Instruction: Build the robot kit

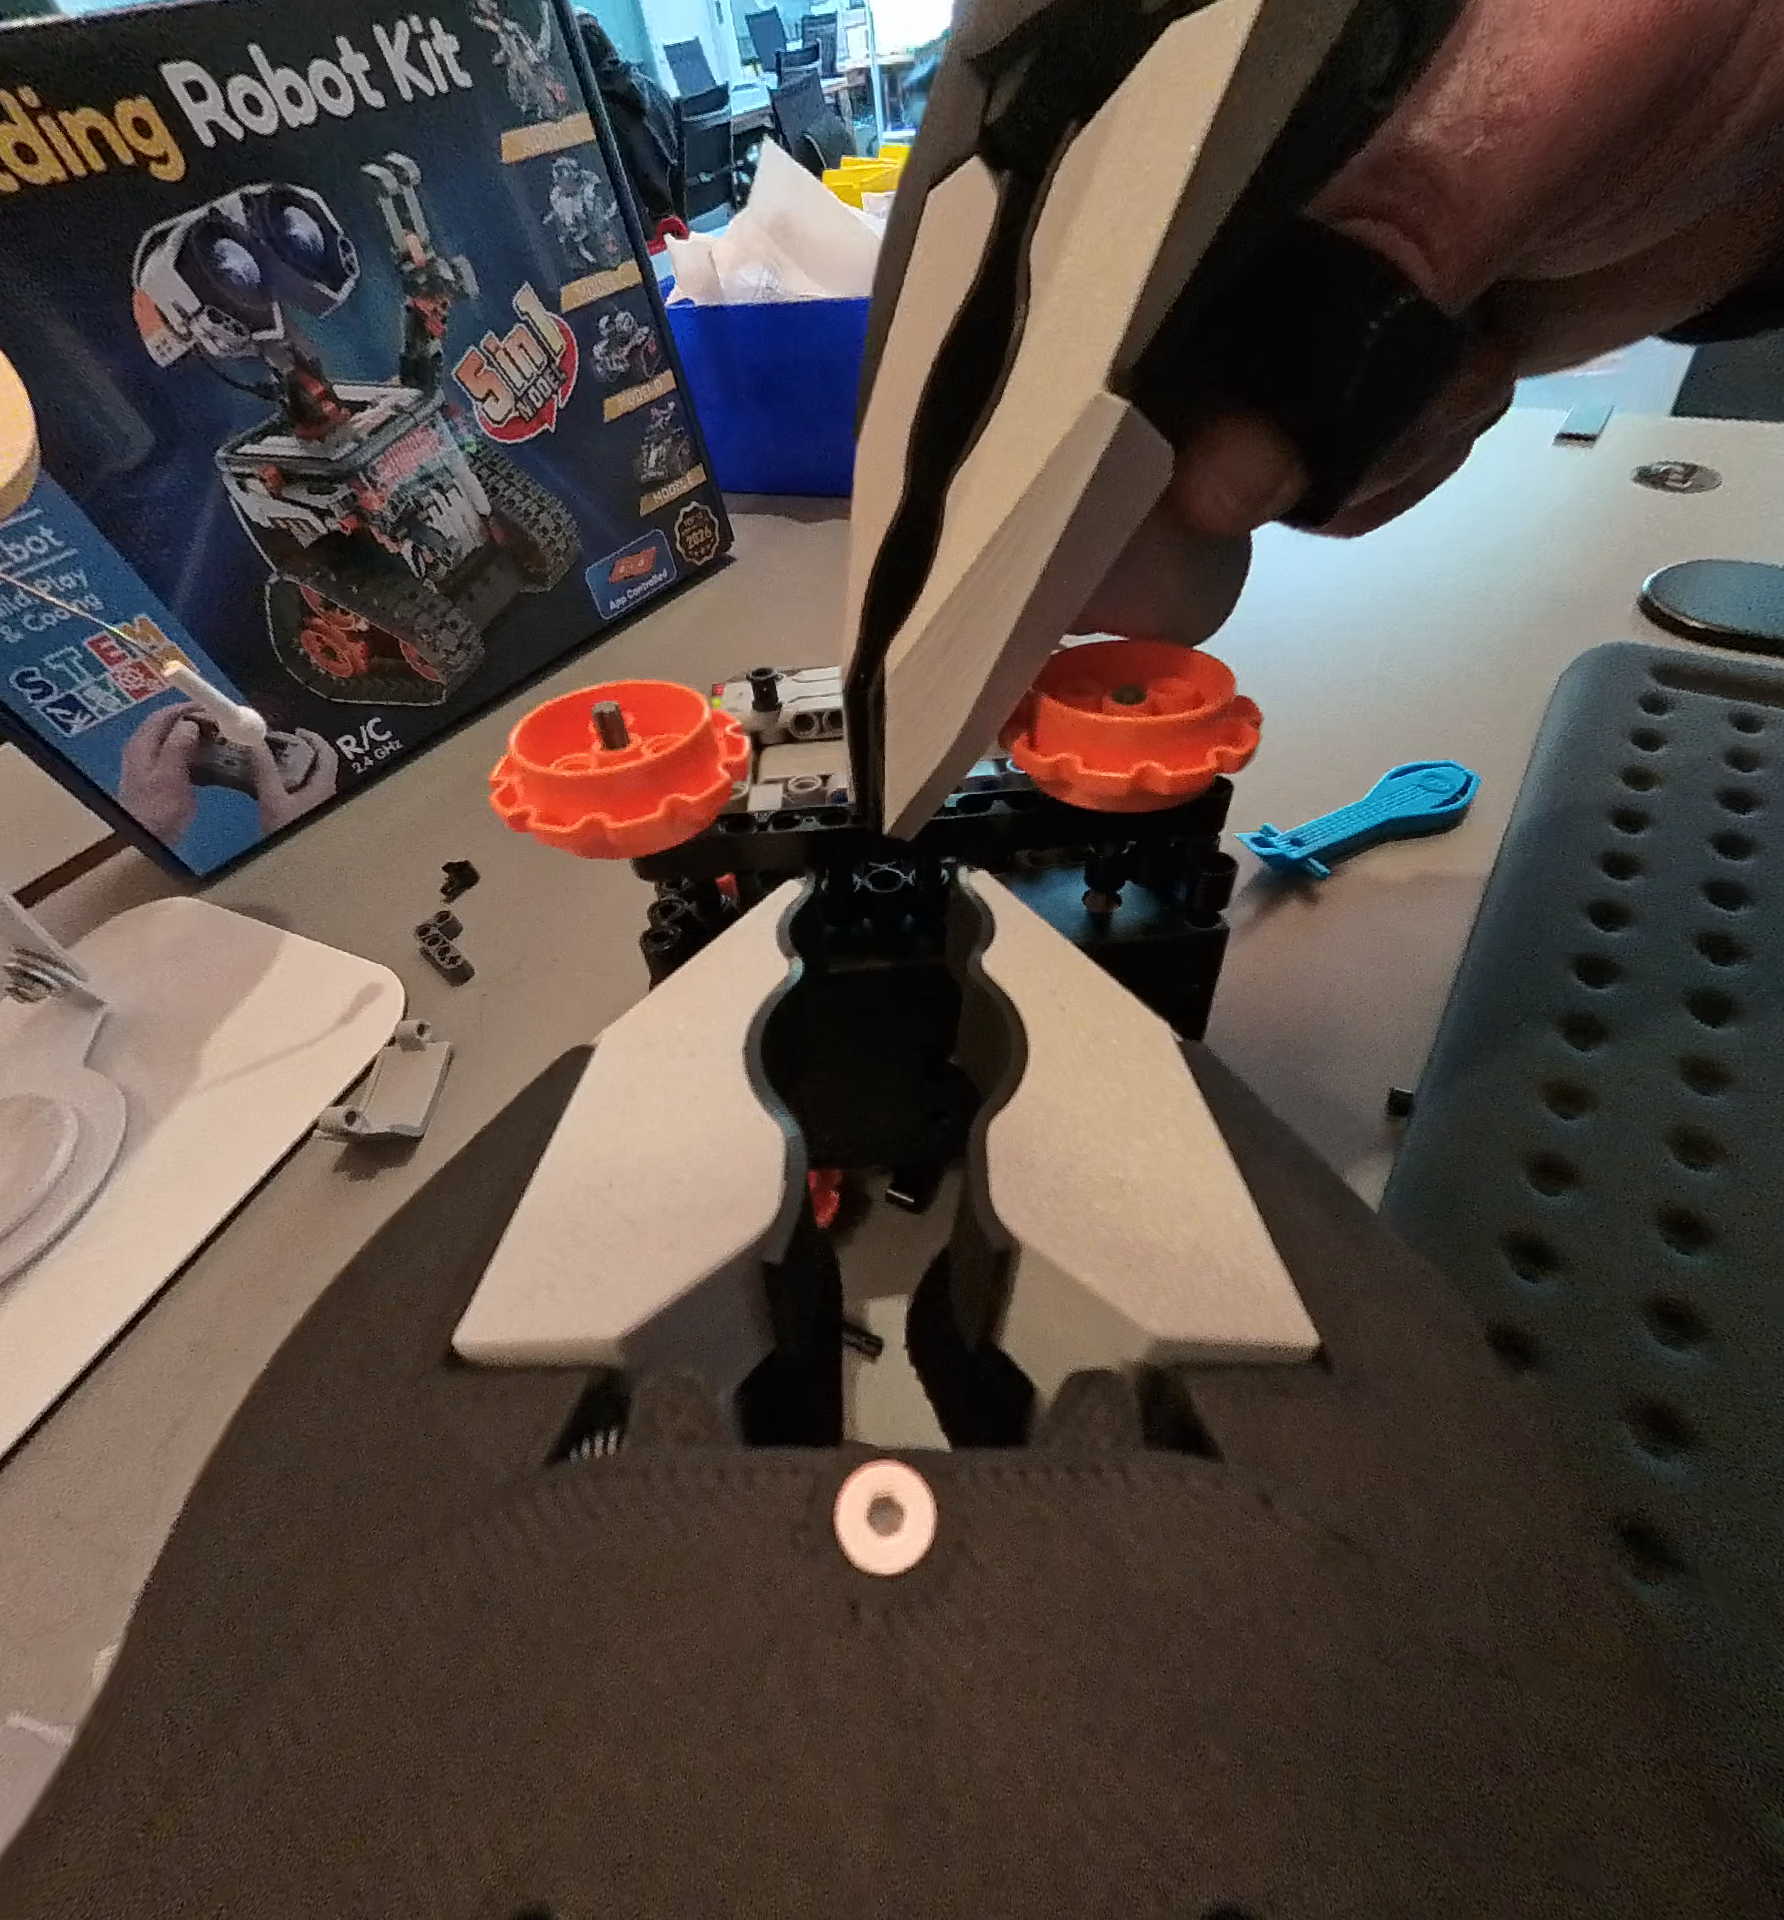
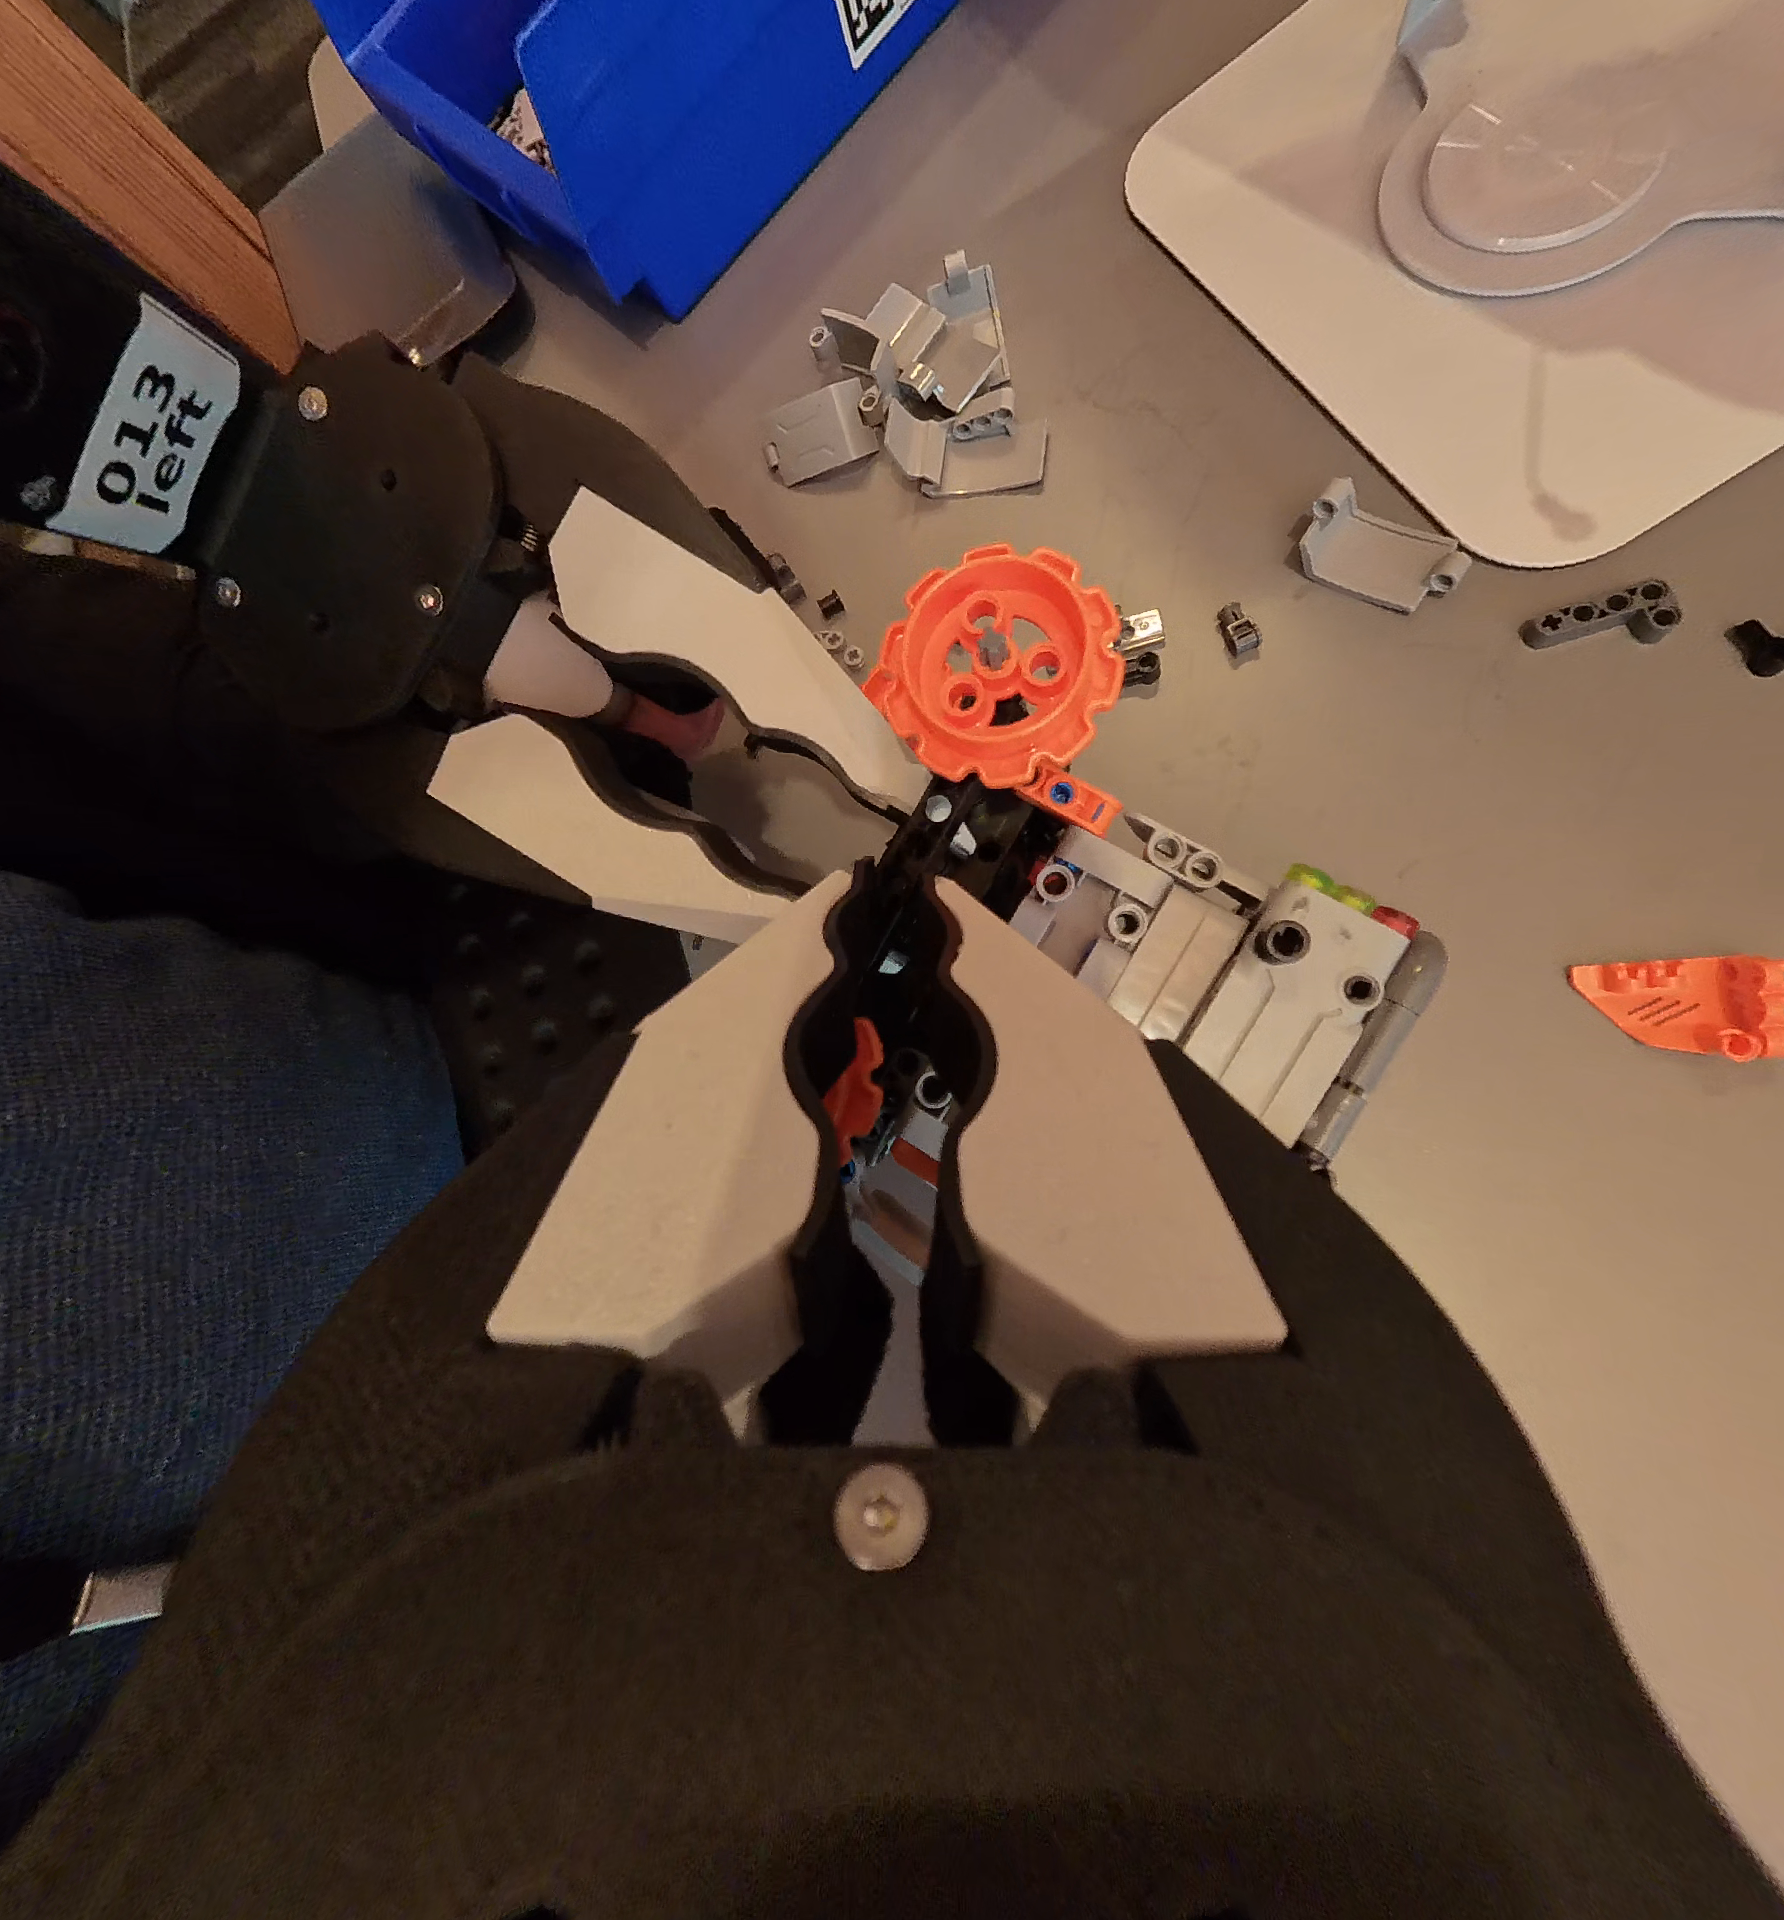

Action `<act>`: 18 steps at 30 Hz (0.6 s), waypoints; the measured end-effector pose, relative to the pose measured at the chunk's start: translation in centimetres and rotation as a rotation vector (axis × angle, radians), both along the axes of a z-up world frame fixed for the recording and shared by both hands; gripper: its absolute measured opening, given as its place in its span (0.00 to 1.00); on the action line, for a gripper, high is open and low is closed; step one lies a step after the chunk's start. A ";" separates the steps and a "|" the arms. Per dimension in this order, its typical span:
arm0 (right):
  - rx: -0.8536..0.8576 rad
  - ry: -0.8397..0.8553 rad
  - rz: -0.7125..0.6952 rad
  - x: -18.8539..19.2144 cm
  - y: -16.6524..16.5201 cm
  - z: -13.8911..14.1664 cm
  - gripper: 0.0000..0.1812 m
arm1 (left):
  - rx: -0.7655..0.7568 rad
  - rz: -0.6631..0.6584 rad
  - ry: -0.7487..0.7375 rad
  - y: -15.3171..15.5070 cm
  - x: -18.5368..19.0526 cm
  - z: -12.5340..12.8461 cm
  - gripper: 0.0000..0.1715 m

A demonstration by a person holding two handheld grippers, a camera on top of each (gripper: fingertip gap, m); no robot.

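Observation:
A brick-built model sits on the grey table, with a black beam frame (image 1: 1127, 935), a white and grey block (image 2: 1231, 966) and two orange toothed wheels (image 1: 618, 769) (image 1: 1132, 727). One wheel shows in the right wrist view (image 2: 997, 665). My left gripper (image 1: 883, 888) is shut on the black frame at its near middle. My right gripper (image 2: 893, 883) comes down from above, held by a hand (image 1: 1490, 260), and is shut on the same black beam between the wheels. It shows in the left wrist view (image 1: 877, 821) just above my left fingertips. The left gripper shows in the right wrist view (image 2: 867, 810).
A kit box (image 1: 296, 416) stands at the back left, with a blue bin (image 1: 774, 384) behind the model. A white lamp base (image 2: 1490, 312), a pile of grey panels (image 2: 909, 405), a blue tool (image 1: 1366, 810), an orange panel (image 2: 1688, 1008) and small dark pieces (image 2: 1605, 613) lie around. A perforated dark surface (image 1: 1646, 1143) is at the right. The tips of both grippers are at nearly the same place.

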State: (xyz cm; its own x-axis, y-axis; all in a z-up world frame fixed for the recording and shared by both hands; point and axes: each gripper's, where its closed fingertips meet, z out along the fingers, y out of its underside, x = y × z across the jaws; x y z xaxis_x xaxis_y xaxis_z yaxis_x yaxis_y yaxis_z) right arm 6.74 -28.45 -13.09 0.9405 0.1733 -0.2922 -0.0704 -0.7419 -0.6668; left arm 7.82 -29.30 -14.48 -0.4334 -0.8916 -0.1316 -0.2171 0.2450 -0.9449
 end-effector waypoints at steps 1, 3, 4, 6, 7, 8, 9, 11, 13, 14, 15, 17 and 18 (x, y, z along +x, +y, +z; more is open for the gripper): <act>-0.002 -0.008 0.001 0.0 0.1 0.0 0.03 | -0.008 -0.002 0.011 0.1 0.0 0.0 0.12; -0.005 -0.013 0.006 0.0 0.2 0.0 0.03 | 0.024 -0.008 0.012 0.2 0.1 0.0 0.12; -0.008 -0.014 0.010 0.0 0.2 0.0 0.03 | 0.014 -0.014 0.021 0.2 0.1 0.0 0.12; -0.009 -0.014 0.012 0.0 0.2 -0.1 0.03 | -0.009 -0.018 0.030 0.2 0.1 0.0 0.12; -0.013 -0.016 0.014 0.0 0.2 -0.1 0.03 | -0.010 -0.025 0.033 0.2 0.1 0.0 0.12; -0.014 -0.018 0.012 0.0 0.2 -0.1 0.03 | -0.029 -0.026 0.044 0.2 0.1 0.0 0.12; -0.015 -0.017 0.012 0.1 0.3 -0.1 0.03 | -0.036 -0.029 0.044 0.3 0.2 0.0 0.12; -0.017 -0.018 0.017 0.0 0.3 -0.2 0.04 | -0.054 -0.045 0.061 0.2 0.1 0.0 0.12; -0.013 -0.011 0.012 0.1 0.3 -0.2 0.03 | -0.084 -0.053 0.064 0.3 0.2 0.0 0.11; -0.010 -0.014 0.008 0.1 0.4 -0.2 0.04 | -0.081 -0.055 0.070 0.3 0.2 0.0 0.11; -0.009 -0.011 0.004 0.2 0.4 -0.2 0.04 | -0.067 -0.054 0.071 0.4 0.3 0.0 0.11; -0.013 0.001 0.005 0.2 0.3 -0.2 0.03 | -0.036 -0.053 0.070 0.3 0.3 0.1 0.11; -0.013 0.006 0.004 0.2 0.4 -0.2 0.03 | -0.019 -0.051 0.072 0.3 0.3 0.1 0.11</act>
